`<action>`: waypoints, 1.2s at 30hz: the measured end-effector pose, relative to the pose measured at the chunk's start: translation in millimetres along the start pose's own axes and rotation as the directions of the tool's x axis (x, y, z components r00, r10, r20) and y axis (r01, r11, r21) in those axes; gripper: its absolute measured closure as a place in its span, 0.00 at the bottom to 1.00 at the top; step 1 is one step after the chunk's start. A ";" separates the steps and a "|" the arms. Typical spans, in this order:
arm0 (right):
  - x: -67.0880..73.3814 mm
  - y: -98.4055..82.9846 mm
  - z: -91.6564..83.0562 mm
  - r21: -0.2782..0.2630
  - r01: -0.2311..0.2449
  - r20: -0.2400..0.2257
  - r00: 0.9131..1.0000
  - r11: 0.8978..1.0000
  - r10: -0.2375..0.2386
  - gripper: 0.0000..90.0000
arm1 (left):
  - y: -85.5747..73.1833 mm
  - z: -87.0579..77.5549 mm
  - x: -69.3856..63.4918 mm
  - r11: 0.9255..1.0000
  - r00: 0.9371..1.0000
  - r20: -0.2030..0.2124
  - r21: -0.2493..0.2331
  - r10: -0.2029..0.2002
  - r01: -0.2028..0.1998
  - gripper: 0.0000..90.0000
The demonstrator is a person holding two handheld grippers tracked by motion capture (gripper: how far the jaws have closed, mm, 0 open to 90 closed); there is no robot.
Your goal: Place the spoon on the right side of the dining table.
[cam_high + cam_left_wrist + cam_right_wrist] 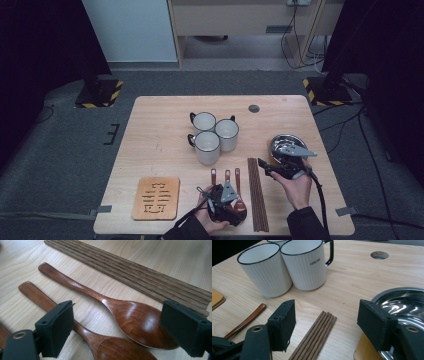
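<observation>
The left hand-held gripper [223,199] hovers low over the wooden spoons [140,322] on the worktop [150,130], just left of the chopsticks [257,192]. Its jaws stand partly open around a spoon bowl, apparently without touching it. The right hand-held gripper [267,167], jaws wide and empty, hangs above the chopsticks' far end. This looks like the approach to a pickup; next, lowering and closing on a spoon.

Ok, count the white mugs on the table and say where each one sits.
3, clustered mid-table: one mug at back left, one at back right, and one in front, nearest the spoons. None seems hidden.
</observation>
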State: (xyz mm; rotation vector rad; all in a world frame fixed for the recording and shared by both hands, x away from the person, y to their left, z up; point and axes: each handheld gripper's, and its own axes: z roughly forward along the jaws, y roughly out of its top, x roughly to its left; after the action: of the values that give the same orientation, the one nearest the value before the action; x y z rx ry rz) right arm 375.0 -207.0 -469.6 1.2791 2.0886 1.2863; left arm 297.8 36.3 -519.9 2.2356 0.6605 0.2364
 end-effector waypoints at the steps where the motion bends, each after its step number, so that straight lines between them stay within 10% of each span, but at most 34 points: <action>1: 0.8 -0.1 0.9 0.002 0.003 -0.004 1.000 1.000 -0.003 0.34 | 0.1 0.4 -0.4 1.000 1.000 0.000 -0.002 -0.002 0.002 0.13; 36: 28.5 -16.9 39.5 0.123 -0.028 -0.168 0.985 0.992 0.049 0.39 | -3.8 9.0 -4.0 0.998 0.998 -0.015 0.020 0.054 -0.054 0.19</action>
State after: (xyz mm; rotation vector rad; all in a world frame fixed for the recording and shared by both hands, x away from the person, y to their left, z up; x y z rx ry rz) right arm 379.0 -165.7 -500.2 1.3062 2.3023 1.3475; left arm 296.2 30.6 -528.6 2.2747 0.6141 0.2759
